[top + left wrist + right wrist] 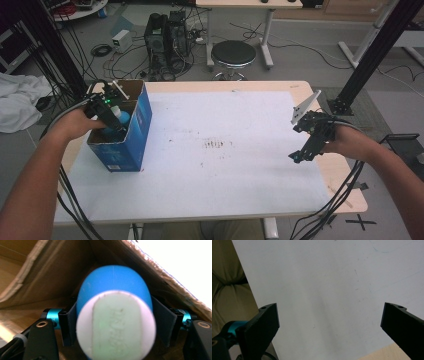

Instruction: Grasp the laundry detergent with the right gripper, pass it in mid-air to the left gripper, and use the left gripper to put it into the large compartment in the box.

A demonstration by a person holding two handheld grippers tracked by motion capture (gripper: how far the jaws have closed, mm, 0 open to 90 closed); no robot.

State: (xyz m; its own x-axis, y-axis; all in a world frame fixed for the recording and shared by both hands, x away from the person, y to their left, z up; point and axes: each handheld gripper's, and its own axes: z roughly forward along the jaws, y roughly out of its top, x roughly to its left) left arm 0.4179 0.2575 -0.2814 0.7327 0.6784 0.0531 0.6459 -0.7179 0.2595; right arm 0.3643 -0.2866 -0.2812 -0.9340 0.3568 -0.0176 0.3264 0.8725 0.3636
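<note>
Blue plastic bottle with white cap [113, 312] | inside blue cardboard box [137, 131] | left gripper [113, 325] jaws flank it, grip unclear | right gripper [329, 327] released above white table sheet [324, 277]

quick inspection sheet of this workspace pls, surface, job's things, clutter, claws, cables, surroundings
surface: table with a pale wood rim, covered by a white sheet with small dark marks near its middle.
job's things: blue cardboard box, top open, at the table's left; blue bottle with a white end inside it.
clutter: nothing seen on the sheet.
claws: left claw reaches into the box, its jaws on either side of the bottle; whether the pads press cannot be told. right claw open over the sheet, nothing between its jaws.
cables: black bundles hang off both near corners.
surroundings: black stool, computer tower, floor wiring, white cloth at left.
</note>
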